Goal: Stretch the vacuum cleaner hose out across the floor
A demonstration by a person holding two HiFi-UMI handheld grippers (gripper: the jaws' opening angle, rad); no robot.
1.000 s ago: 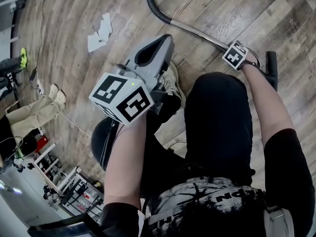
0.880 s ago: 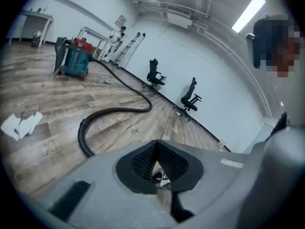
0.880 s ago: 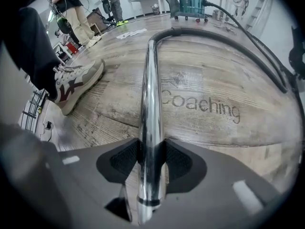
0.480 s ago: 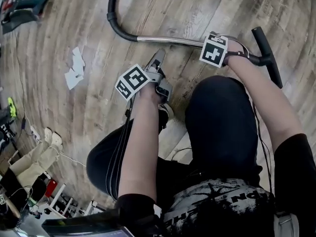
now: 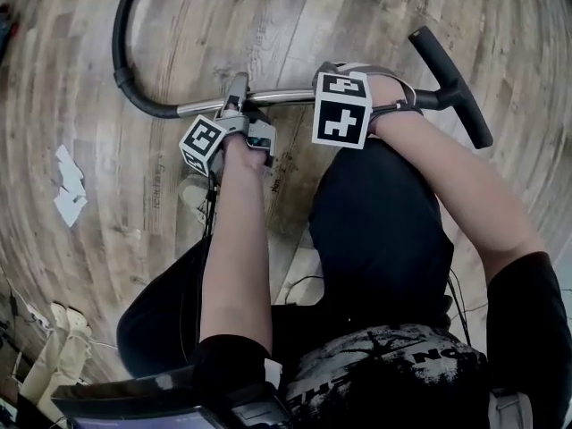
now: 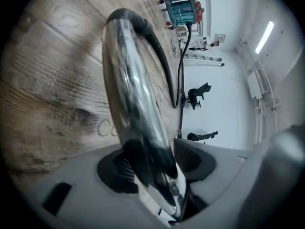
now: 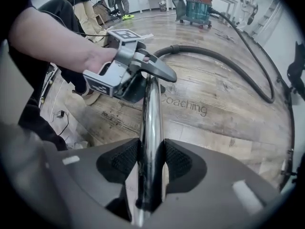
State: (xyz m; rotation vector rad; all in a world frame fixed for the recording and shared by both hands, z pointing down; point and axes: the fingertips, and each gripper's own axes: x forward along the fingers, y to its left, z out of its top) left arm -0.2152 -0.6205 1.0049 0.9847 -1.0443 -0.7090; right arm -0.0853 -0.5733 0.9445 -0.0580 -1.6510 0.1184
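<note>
The right gripper (image 7: 151, 163) clamps the chrome tube (image 5: 286, 96). The left gripper (image 6: 157, 163), its jaws just opening wide, stands loosely around it. Only the right gripper view shows the hose (image 7: 224, 57) curving over the floor to the vacuum cleaner (image 7: 195, 3).

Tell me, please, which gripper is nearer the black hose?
Left gripper: fingers just opened around the metal tube, next to the black hose; right gripper clamps the tube farther away.
</note>
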